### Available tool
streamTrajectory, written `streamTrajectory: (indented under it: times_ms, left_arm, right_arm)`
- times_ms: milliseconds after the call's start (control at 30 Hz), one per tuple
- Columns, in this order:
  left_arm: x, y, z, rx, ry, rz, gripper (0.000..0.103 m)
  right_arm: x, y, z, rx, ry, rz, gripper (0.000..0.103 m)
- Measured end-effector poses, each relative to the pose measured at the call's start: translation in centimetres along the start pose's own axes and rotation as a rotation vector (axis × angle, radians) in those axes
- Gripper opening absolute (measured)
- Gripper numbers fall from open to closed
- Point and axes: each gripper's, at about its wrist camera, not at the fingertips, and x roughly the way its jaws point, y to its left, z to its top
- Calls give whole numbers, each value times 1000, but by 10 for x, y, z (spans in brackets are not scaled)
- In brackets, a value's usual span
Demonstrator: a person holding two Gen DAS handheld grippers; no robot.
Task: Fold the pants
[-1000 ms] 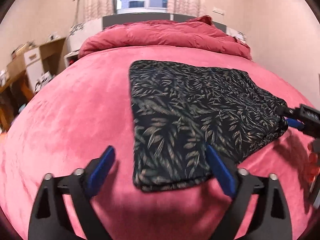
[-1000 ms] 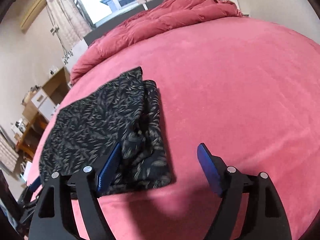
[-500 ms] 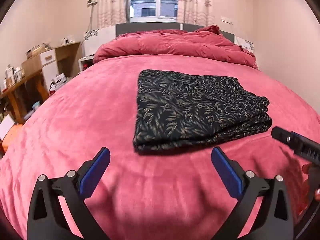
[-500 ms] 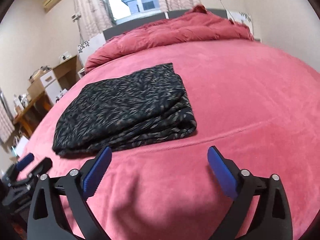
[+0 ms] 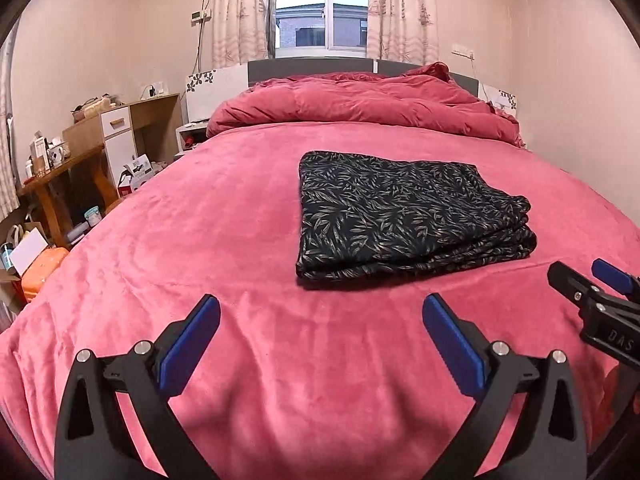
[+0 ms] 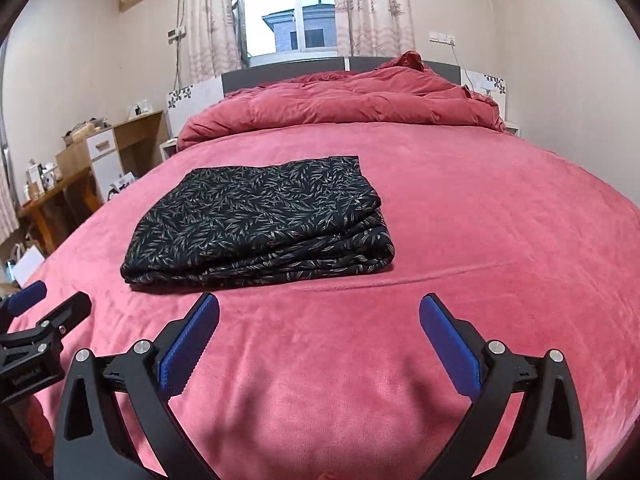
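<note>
Nearest to us, our left gripper [image 5: 320, 320] hovers over the pink bed [image 5: 224, 248] with its blue-padded jaws spread wide apart and nothing between them. Our right gripper [image 6: 319, 318] hangs the same way, jaws wide apart and empty, above the near part of the bed. Each gripper shows at the edge of the other's view, so we hold them side by side, both clear of the cloth. Just beyond them lie the pants [image 5: 404, 214], dark with a pale leaf print, folded into a flat, layered rectangle that rests on the bed, its stacked edges facing us. In the right wrist view the pants [image 6: 260, 220] sit left of centre; in the left wrist view they sit right of centre. Farther back a bunched red duvet [image 5: 360, 100] lies against the headboard [image 5: 308, 68]. At the far left stands a wooden bench [image 5: 60, 176] crowded with small items, and behind everything is a curtained window [image 5: 320, 8].
</note>
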Motion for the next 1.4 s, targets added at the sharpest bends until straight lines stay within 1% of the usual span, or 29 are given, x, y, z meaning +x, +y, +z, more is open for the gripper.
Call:
streamTrajectory:
  times_ms: [233,433,667,1033,1267,1400]
  left_arm:
    - [-3,-6,0,14,-8,-10,101]
    - [-5,-9,0,18,-9,-16,101]
    - [-5,-7,1,6,-5,-17,101]
    - [-5,-6,0,9,-3,-14,101]
    - [-4,-5,0,0,8,-15,101]
    - [-3,-5,-1,-1,10,-16,101]
  right_arm:
    - [-4,6,2,-36,-29,-8,99]
    - [-5,11,1,-58,-30,-3,99]
    - [-5,8,2,-31,-25,-2,99]
    - [-4,9,1,-30,-21,3,99]
    - [-2,2,0,6,-7,13,99]
    - [-1,0,1,7,-5,16,99]
